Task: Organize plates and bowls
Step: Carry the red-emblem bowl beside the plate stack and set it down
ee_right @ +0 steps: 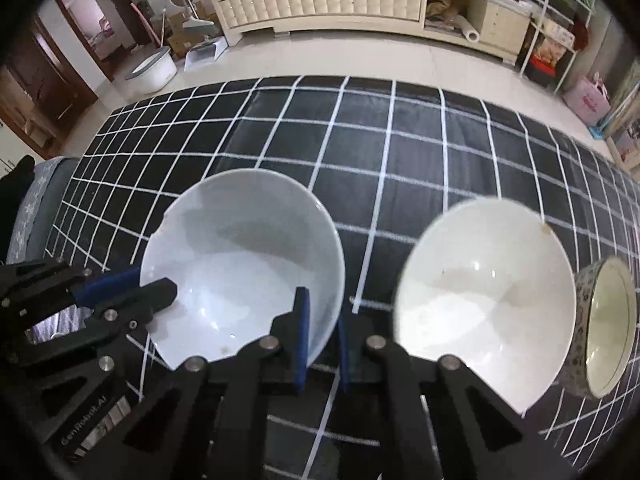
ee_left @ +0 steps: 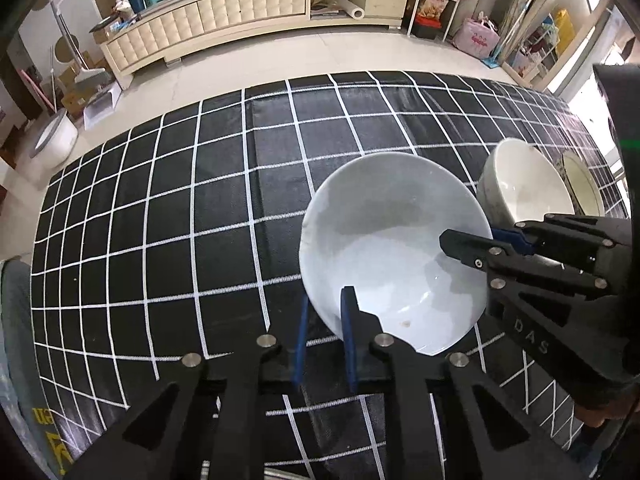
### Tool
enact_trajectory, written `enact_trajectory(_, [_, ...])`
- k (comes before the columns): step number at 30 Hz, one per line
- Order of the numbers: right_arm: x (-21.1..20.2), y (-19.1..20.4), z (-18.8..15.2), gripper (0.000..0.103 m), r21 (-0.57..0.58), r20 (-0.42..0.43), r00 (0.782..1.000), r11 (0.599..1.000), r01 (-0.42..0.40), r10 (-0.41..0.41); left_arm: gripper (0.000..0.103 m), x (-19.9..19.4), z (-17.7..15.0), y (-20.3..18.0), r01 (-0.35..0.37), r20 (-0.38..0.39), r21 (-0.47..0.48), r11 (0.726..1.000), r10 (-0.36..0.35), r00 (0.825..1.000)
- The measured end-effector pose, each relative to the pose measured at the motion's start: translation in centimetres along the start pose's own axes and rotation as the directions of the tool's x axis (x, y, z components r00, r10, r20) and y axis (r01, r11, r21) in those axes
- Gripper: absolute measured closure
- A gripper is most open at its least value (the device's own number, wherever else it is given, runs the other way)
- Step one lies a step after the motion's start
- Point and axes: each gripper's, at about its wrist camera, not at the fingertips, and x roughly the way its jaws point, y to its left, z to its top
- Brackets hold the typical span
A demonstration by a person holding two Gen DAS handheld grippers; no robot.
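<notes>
Left wrist view: we see a cream bowl (ee_left: 524,184) and patterned cup (ee_left: 580,184) right of our pale blue bowl (ee_left: 384,240) on the checked surface (ee_left: 160,220). "DAS" marks the right tongs (ee_left: 468,240). Both tongs clamp this bowl's rim, the left tongs (ee_left: 326,332) nearest us.

A pale blue-white bowl (ee_right: 244,264) sits upright on the black checked cloth, its rim chipped at about ten o'clock and a small brown speck near its bottom. At its three o'clock, close but apart, stands a cream-white bowl (ee_right: 484,296), also upright. Just beyond that, again at three o'clock, a smaller floral-patterned bowl (ee_right: 608,328) nearly touches it.
</notes>
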Motion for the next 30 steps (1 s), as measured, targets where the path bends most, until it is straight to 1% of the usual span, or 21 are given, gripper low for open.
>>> enact_trajectory(5, [-1.7, 0.2, -1.7, 0.088, 0.009, 0.009, 1.0, 1.0, 0.005, -0.005, 0.089, -1.2, -1.2, -0.8, 0.019, -0.008, 0.004, 1.0, -0.019, 1.0])
enact_trajectory(13, [-6.1, 0.6, -4.0, 0.088, 0.035, 0.044, 0.999, 0.999, 0.002, -0.004, 0.089, -5.5, -3.3, -2.2, 0.024, 0.029, 0.032, 0.999, -0.024, 0.999])
enact_trajectory(16, [-7.4, 0.7, -5.3, 0.088, 0.053, 0.049, 0.999, 0.999, -0.005, 0.003, 0.089, -7.3, -4.7, -2.9, 0.021, 0.045, 0.043, 0.999, -0.023, 0.999])
enact_trajectory(20, [-8.9, 0.9, -7.5, 0.088, 0.072, 0.057, 0.998, 0.997, -0.002, -0.002, 0.089, -8.7, -6.7, -3.9, 0.025, 0.047, 0.057, 0.998, -0.027, 0.999])
enact_trajectory(24, [-9.3, 1.4, -9.3, 0.088, 0.071, 0.043, 0.999, 0.997, 0.018, -0.022, 0.089, -9.8, -8.8, -5.0, 0.017, 0.048, 0.073, 0.997, -0.021, 0.999])
enact_trajectory(30, [-9.3, 1.5, -12.0, 0.088, 0.088, 0.023, 1.0, 0.996, 0.008, -0.01, 0.089, -10.3, -11.9, -6.3, 0.015, 0.04, 0.083, 0.996, -0.019, 0.999])
